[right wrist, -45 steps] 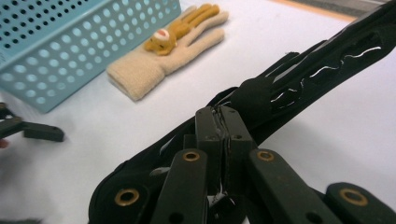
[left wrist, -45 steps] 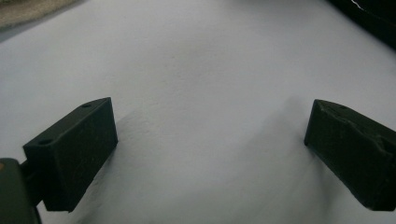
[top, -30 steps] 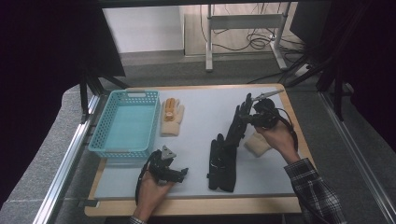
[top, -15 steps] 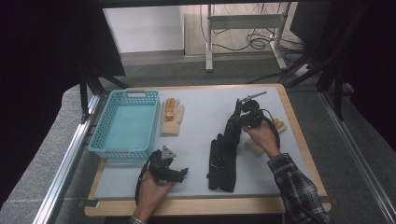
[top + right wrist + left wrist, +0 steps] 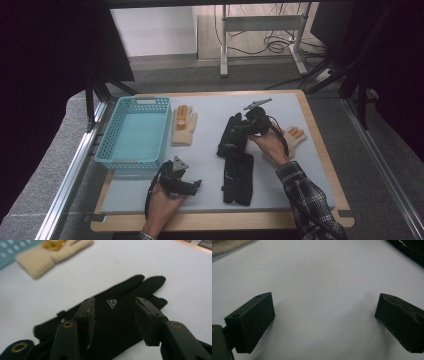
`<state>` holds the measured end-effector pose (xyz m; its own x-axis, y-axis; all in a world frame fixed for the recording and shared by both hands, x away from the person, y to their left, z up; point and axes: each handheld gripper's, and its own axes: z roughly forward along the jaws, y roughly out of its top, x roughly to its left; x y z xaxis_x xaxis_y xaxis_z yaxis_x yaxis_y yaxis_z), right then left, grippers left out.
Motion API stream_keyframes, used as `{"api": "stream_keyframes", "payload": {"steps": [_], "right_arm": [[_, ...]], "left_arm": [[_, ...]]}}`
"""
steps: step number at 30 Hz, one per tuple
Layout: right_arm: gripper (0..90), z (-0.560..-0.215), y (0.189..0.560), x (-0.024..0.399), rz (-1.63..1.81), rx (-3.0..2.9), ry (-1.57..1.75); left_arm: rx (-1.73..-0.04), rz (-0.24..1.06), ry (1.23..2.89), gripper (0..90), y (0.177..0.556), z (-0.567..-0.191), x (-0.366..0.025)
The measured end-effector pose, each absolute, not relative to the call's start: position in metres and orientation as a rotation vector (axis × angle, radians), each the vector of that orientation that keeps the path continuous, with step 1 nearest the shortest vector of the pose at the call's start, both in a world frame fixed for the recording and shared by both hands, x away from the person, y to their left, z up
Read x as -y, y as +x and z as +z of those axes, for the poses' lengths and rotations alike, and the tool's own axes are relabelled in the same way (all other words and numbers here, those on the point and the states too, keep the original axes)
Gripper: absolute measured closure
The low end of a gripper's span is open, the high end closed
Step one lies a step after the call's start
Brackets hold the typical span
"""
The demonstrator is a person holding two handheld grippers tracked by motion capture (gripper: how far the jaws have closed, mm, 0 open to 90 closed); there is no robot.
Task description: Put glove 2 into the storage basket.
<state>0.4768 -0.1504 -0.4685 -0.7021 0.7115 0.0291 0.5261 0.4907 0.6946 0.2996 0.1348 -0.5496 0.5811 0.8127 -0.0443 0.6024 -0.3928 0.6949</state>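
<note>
Nearest the person, the left gripper (image 5: 196,184) rests low on the pale grey bench (image 5: 205,150), its jaws spread wide with only bare surface between them. Just right of it lies one of two black fabric gloves (image 5: 238,179), flat on the bench. The second black glove (image 5: 231,136) lies just beyond it, and the right gripper (image 5: 115,315) hangs over this one; its jaws have just been opening and stand apart above the glove's back, pinching nothing. Farther off lie two cream knitted gloves with orange fingertips (image 5: 184,125), one beside the single turquoise plastic basket (image 5: 135,132), the other (image 5: 295,137) behind the right hand (image 5: 272,147).
</note>
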Motion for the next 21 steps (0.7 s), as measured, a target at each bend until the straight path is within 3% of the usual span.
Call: {"api": "stream_keyframes", "payload": {"steps": [11, 14, 15, 16, 18, 21], "right_arm": [[42.4, -0.516, 0.486, 0.137, 0.936, -2.470, 1.016], [57.6, -0.523, 0.483, 0.139, 1.007, -2.448, 1.086], [57.6, -0.523, 0.483, 0.139, 1.007, -2.448, 1.086], [67.6, -0.521, 0.482, 0.140, 1.013, -2.452, 1.088], [77.5, -0.519, 0.480, 0.139, 0.988, -2.448, 1.080], [84.0, -0.517, 0.480, 0.140, 0.989, -2.453, 1.079]], "left_arm": [[-1.121, 0.398, 2.130, 2.7, 0.300, -0.550, -0.135], [-1.121, 0.398, 2.129, 2.7, 0.300, -0.550, -0.135], [-1.121, 0.398, 2.129, 2.7, 0.300, -0.550, -0.135], [-1.121, 0.399, 2.129, 2.7, 0.300, -0.550, -0.135], [-1.121, 0.398, 2.129, 2.7, 0.300, -0.550, -0.135], [-1.122, 0.397, 2.131, 2.7, 0.300, -0.550, -0.135]]}}
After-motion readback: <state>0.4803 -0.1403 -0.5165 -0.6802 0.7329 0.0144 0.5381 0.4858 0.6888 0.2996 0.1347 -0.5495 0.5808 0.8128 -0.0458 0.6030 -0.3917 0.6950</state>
